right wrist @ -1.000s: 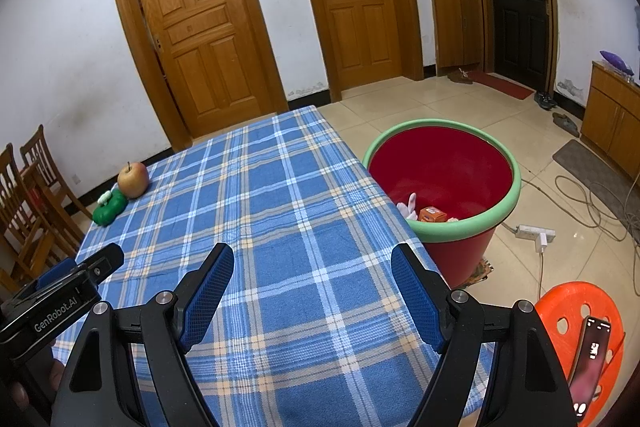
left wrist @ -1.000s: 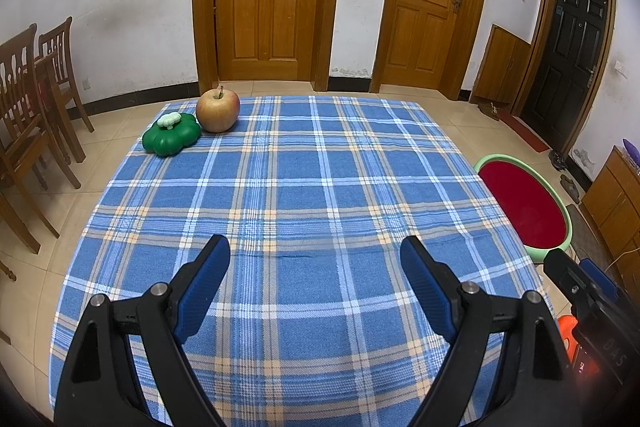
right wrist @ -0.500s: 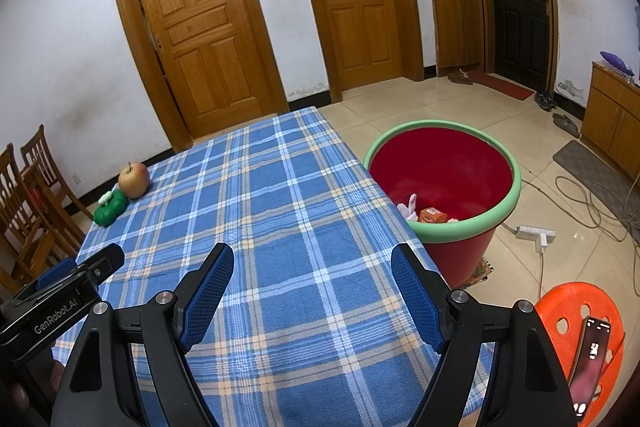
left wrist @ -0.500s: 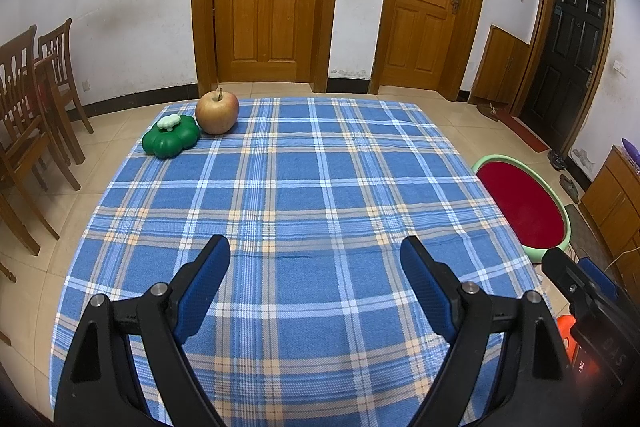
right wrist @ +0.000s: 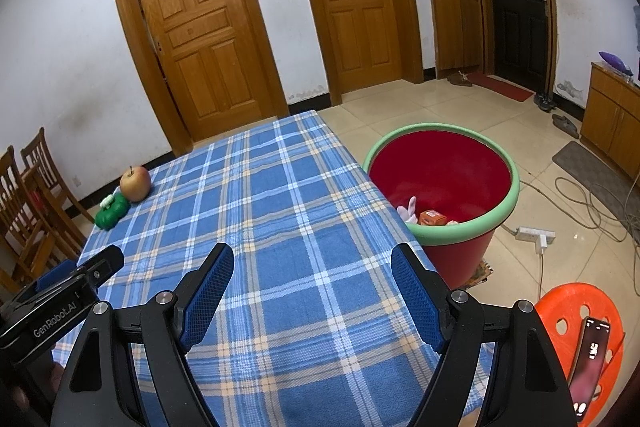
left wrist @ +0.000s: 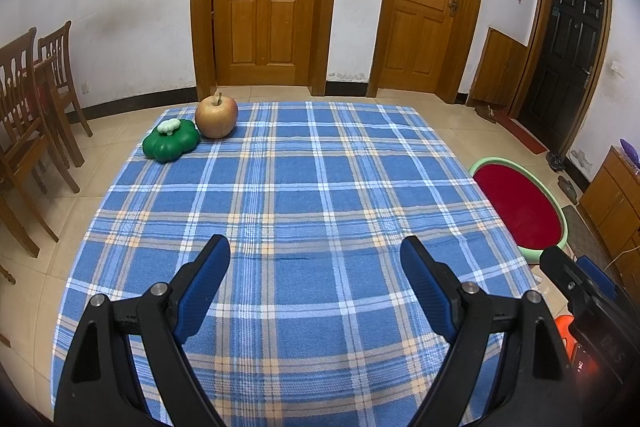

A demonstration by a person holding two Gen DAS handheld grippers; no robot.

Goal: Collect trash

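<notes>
Nothing shifted since 1 second back: both grippers parked over the same patch of cloth, apple and green toy at the same far corner.

Left gripper (left wrist: 315, 253): jaws spread wide, blue pads (left wrist: 208, 279) well apart, nothing between them, only blue plaid tablecloth (left wrist: 304, 187) beneath. Far ahead of the jaws and off toward the left pad's side, at the table's far left corner: apple (left wrist: 216, 116) standing upright, stem up, with green clover-shaped toy (left wrist: 171, 140) just beside it, looks touching or nearly so. Off past the right pad, beyond the table edge: red bin with green rim (left wrist: 520, 207) on the floor. Right gripper's black body at that view's lower right edge.

Right gripper (right wrist: 312, 261): jaws likewise held wide, empty, hovering above bare cloth near the table's near edge. Ahead of the right pad, just beside the table's right edge: same bin (right wrist: 440, 183), holding trash at its bottom: a small orange box (right wrist: 432, 217) and a pale pink and white piece (right wrist: 409, 211) next to it, kind unclear. Well ahead and left of the left pad: apple (right wrist: 135, 183) and green toy (right wrist: 111, 211). Below the right pad, on the floor: orange stool (right wrist: 568, 311) with a phone (right wrist: 591, 359) lying on it. Left gripper's black body at lower left.
</notes>
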